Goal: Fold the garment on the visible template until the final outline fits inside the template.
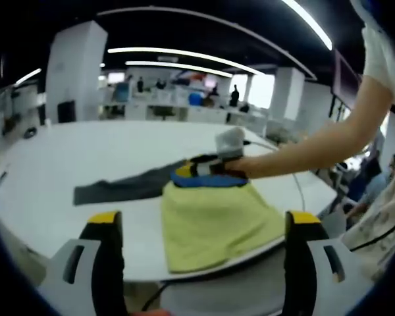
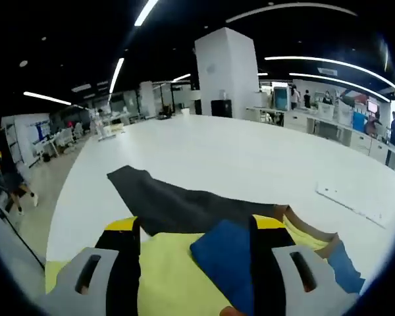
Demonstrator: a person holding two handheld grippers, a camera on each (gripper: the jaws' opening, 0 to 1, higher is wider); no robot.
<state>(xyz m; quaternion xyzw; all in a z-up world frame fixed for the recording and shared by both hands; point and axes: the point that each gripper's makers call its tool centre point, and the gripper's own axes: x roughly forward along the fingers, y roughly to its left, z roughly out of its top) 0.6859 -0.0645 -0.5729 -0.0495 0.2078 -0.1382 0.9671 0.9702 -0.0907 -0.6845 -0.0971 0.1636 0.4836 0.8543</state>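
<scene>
A yellow-green sheet (image 1: 214,220) lies flat at the near edge of the white table (image 1: 66,158). A dark grey garment (image 1: 128,187) stretches left from its far side, and in the right gripper view this grey cloth (image 2: 178,201) runs across just beyond the jaws. A blue fold (image 2: 224,260) rests on the yellow-green sheet (image 2: 164,276) between the right gripper's (image 2: 196,227) jaws, which stand wide apart; a tan edge (image 2: 309,232) shows beside it. In the left gripper view the right gripper (image 1: 214,164) sits on the blue cloth (image 1: 207,179). My left gripper (image 1: 204,220) hangs open in front of the table.
A person's arm (image 1: 316,148) reaches in from the right. A thin cable (image 1: 296,187) runs over the table's right side. A white strip (image 2: 352,197) lies farther out on the tabletop. A white pillar (image 2: 227,72) and desks stand beyond the table.
</scene>
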